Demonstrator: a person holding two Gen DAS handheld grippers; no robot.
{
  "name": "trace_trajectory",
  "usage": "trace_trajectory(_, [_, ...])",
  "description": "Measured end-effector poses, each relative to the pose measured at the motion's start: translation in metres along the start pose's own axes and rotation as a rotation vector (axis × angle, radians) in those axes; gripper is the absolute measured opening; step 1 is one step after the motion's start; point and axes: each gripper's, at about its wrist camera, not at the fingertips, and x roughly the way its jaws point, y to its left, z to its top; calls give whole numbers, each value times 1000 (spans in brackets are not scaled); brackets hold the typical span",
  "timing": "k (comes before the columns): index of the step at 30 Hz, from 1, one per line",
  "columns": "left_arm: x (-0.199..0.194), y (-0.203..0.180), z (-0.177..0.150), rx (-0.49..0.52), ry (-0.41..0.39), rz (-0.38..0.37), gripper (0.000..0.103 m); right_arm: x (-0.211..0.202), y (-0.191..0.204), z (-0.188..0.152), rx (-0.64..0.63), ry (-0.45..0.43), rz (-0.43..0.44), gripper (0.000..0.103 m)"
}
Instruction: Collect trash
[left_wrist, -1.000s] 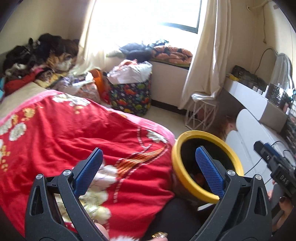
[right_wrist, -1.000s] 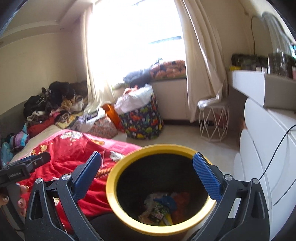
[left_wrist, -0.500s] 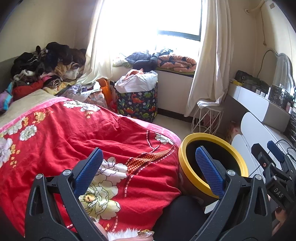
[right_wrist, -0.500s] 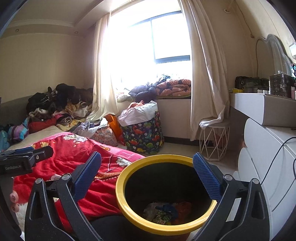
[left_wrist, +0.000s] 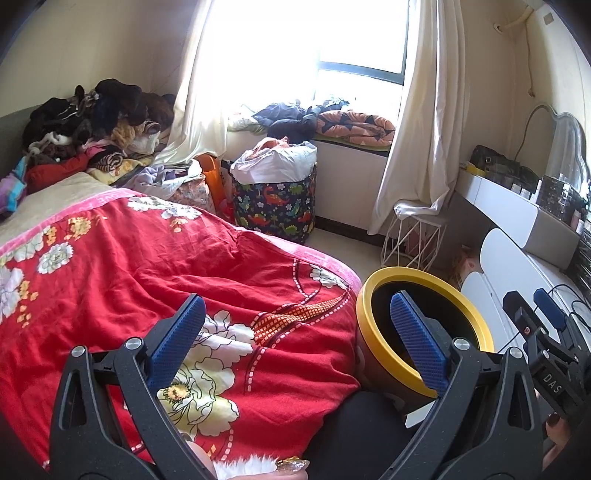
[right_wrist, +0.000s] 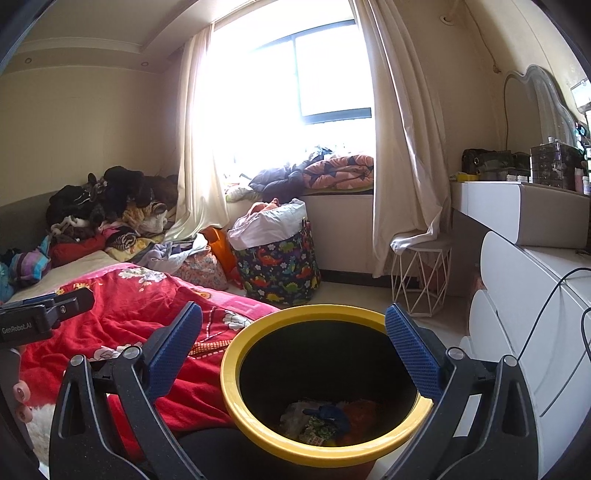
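A black trash bin with a yellow rim (right_wrist: 258, 332) stands beside the bed, and crumpled wrappers and trash (right_wrist: 325, 421) lie at its bottom. In the left wrist view the bin (left_wrist: 373, 325) is at the right, past the bed's edge. My right gripper (right_wrist: 293, 343) is open and empty, held just above the bin's mouth. My left gripper (left_wrist: 295, 328) is open and empty over the red floral blanket (left_wrist: 147, 266). The right gripper's body shows at the far right of the left wrist view (left_wrist: 546, 332).
A dinosaur-print laundry basket (right_wrist: 280, 266) and a white wire stool (right_wrist: 421, 280) stand under the window. White drawers (right_wrist: 524, 302) with a cable run along the right. Piled clothes (right_wrist: 110, 210) lie at the bed's far end.
Both grippers have tilted upward and drawn back a little, so more of the room and window shows. The jaws stayed open and empty. The bin has not moved.
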Motion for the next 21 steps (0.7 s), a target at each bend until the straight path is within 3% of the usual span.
trace_trajectory(21, [-2, -1, 3, -2, -12, 10, 92, -3, -5, -3, 3, -13, -15, 97])
